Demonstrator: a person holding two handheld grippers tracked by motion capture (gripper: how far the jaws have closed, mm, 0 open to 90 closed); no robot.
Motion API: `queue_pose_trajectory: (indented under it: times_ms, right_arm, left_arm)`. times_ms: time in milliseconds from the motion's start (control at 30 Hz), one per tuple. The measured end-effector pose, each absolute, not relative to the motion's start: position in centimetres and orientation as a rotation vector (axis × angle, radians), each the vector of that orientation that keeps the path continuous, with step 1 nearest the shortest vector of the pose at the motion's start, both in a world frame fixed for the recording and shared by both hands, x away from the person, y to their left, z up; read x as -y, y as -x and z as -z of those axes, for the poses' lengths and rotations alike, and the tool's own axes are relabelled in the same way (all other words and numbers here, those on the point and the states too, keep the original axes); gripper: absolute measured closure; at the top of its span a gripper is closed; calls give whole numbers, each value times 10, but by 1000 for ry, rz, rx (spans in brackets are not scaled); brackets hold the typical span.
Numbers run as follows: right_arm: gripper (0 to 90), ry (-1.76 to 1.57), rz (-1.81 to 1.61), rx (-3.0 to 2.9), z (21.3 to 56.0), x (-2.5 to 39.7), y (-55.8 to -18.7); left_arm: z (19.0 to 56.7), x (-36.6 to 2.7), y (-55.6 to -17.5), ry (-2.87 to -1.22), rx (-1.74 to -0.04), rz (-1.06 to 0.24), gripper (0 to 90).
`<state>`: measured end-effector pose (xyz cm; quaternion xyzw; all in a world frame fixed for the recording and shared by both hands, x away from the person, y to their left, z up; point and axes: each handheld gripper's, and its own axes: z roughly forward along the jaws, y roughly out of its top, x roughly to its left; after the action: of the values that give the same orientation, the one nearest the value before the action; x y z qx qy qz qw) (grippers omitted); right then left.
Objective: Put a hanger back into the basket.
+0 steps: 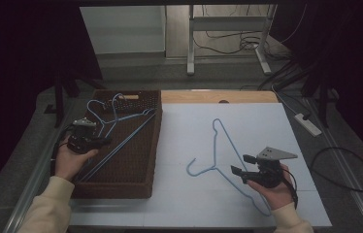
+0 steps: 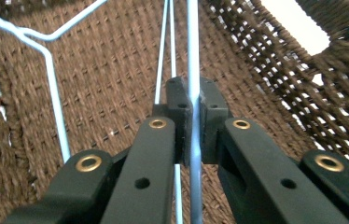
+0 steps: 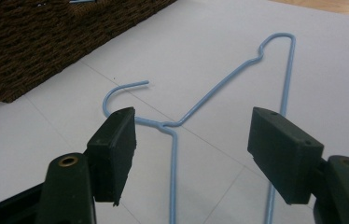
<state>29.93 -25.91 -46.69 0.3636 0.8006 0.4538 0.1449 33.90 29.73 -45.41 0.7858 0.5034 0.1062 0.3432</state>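
A thin blue hanger wire point(image 2: 194, 56) is pinched tight by the left gripper point(image 2: 192, 121) inside the brown woven basket point(image 1: 143, 145), at about nine o'clock on the table. More blue hangers point(image 1: 116, 119) are piled in the basket there. A second blue hanger point(image 1: 218, 155) is laid flat on the white mat point(image 1: 267, 126). At five o'clock, the right gripper point(image 3: 191, 154) is held just over it with jaws spread wide.

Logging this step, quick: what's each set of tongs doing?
Left tongs: shut on a blue hanger wire in the basket.
Right tongs: open, above the hanger on the table.
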Motion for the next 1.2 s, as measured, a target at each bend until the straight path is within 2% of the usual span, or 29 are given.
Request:
queue_pose_trajectory:
  times_ms: [633, 767, 833, 900, 933, 967, 1100, 1200]
  right_arm:
    - [331, -1043, -1300, -2313, 468, 258, -299]
    - [331, -1041, -1298, -2314, 468, 258, -299]
    - [331, -1039, -1296, -2316, 468, 257, -299]
    - [331, -1037, -1295, -2316, 468, 257, -299]
    - [331, -1036, -1293, -2316, 468, 257, -299]
    - [331, -1036, -1293, -2316, 468, 257, -299]
    - [331, -1034, -1296, -2313, 468, 257, -299]
    - [331, -1035, -1298, -2311, 467, 257, -299]
  left_arm:
    - [463, -294, -350, -2147, -1495, -349, 842]
    - [465, -295, -353, -2162, -1535, -353, 816]
    - [465, -295, -353, -2164, -1541, -378, 783]
    - [462, -295, -352, -2132, -1541, -418, 713]
    - [459, -295, -350, -2112, -1538, -453, 597]
    - [456, -295, -348, -2086, -1532, -482, 597]
    - [441, -294, -336, -2014, -1457, -548, 399]
    - [426, -291, -321, -1960, -1349, -547, 357]
